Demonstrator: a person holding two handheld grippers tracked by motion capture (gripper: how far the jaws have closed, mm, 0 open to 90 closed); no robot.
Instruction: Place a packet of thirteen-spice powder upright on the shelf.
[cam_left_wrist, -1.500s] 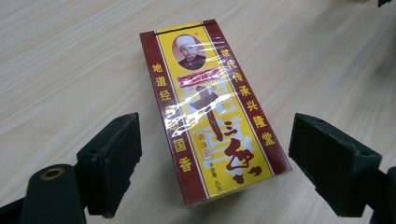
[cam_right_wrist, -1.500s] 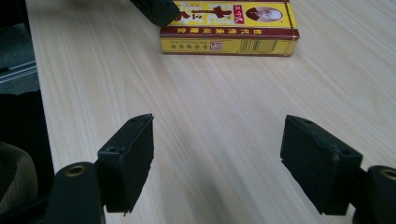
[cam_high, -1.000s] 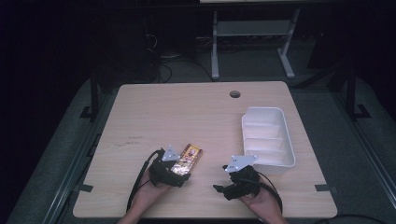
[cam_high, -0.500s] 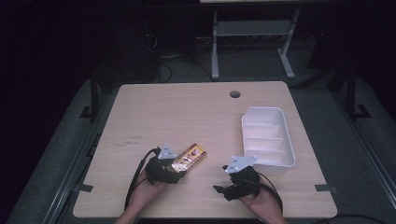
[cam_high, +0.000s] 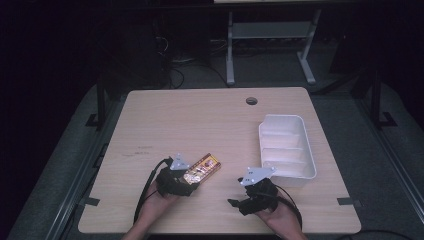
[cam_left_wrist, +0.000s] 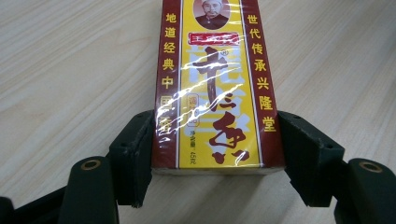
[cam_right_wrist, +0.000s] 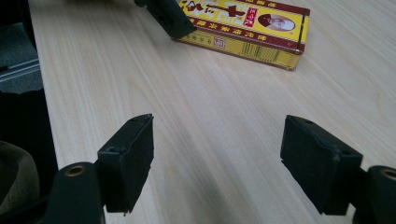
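On the tabletop (cam_high: 200, 115), near its front edge, we see the yellow and red box (cam_left_wrist: 212, 88) lying flat, with the left gripper (cam_left_wrist: 212, 158) fingers clamped on its two long sides. The right gripper (cam_right_wrist: 219, 154) waits beside it with fingers apart and nothing between them. We judge the step is grasping the box; next it probably must be lifted, perhaps toward the white tray (cam_high: 305, 145). Compared with a second ago, the box has turned a little and the left gripper has shifted toward the left.

Dark room; grey floor (cam_high: 75, 145); metal rack (cam_high: 270, 35) behind wooden table (cam_high: 200, 115).
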